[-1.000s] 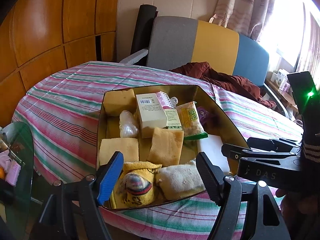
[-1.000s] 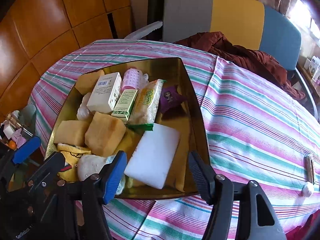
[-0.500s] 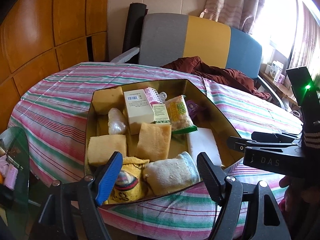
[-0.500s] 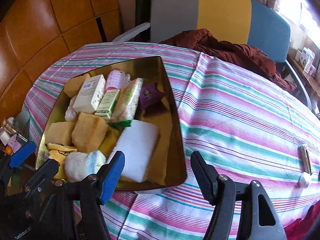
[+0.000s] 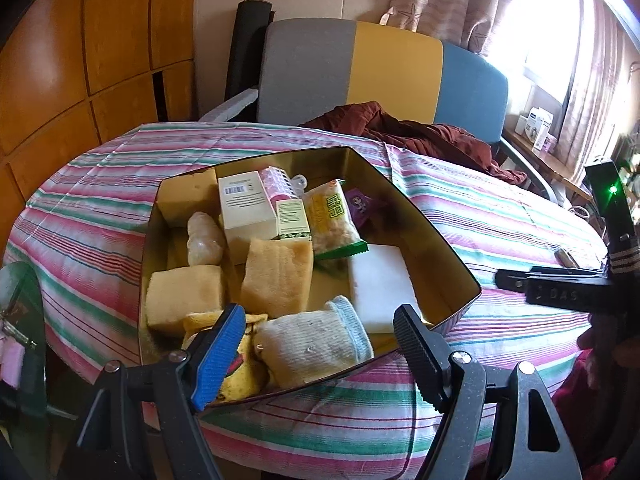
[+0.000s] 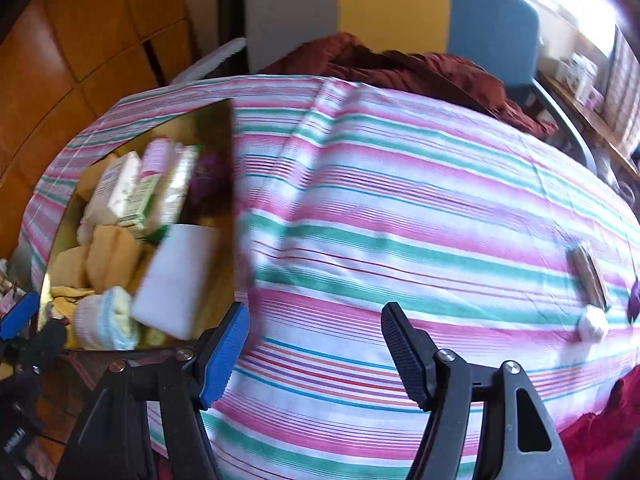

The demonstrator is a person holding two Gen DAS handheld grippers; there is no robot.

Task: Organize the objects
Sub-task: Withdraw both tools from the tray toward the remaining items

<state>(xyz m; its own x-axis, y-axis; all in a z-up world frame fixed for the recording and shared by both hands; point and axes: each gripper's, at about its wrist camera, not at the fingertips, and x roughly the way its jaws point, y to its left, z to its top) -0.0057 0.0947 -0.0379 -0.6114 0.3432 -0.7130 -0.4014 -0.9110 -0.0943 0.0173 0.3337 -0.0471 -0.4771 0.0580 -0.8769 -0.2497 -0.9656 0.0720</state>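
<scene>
A gold box (image 5: 436,240) sits on the striped tablecloth (image 5: 480,216), holding yellow sponges (image 5: 276,276), a white carton (image 5: 246,208), a snack packet (image 5: 332,216), a white foam block (image 5: 380,284) and rolled socks (image 5: 316,344). My left gripper (image 5: 320,354) is open and empty, just over the box's near edge above the socks. My right gripper (image 6: 316,354) is open and empty over bare cloth, right of the box (image 6: 230,148). On the cloth at far right lie a dark flat object (image 6: 590,276), a small white ball (image 6: 592,326) and a purple item (image 6: 634,302).
A grey, yellow and blue chair (image 5: 384,76) with a dark red garment (image 5: 404,128) stands behind the table. Wooden wall panels (image 5: 80,60) are at the left. A glass stand (image 5: 20,320) sits at the table's left edge.
My right gripper has swung to the right, away from the box and over the bare cloth. My left gripper has drifted slightly, staying above the socks.
</scene>
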